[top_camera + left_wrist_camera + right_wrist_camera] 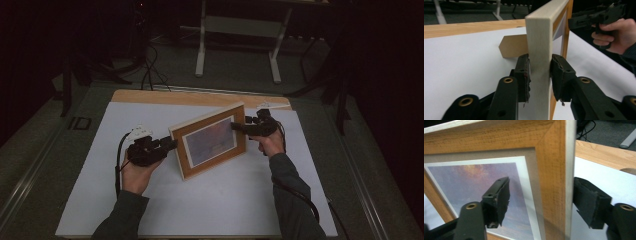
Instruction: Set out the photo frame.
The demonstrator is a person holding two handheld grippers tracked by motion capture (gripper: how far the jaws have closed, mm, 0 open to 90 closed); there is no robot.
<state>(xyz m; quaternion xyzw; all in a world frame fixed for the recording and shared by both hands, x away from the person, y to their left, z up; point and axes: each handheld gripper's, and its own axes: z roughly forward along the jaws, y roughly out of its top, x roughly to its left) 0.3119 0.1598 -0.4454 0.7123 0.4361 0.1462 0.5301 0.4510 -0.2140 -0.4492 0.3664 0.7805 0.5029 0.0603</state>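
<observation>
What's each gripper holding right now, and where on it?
Left gripper clamps the picture frame by its side edge. Right gripper straddles the opposite side rail with jaws apart, not gripping.

— How many picture frames are counted on the table?
— One picture frame (210, 141) is counted, stood upright on one white sheet (150, 210); one brown stand flap (512, 46) is seen behind it in the left gripper view.
— And how many grippers are counted?
— Two are counted: one left gripper (172, 144) and one right gripper (234, 126), each with two black jaws.
— How many hands are seen?
— Two hands are seen, one per gripper, and two dark sleeves.
— Anything beyond the table?
— One white table base (237, 30) with two legs is counted on the floor.
</observation>
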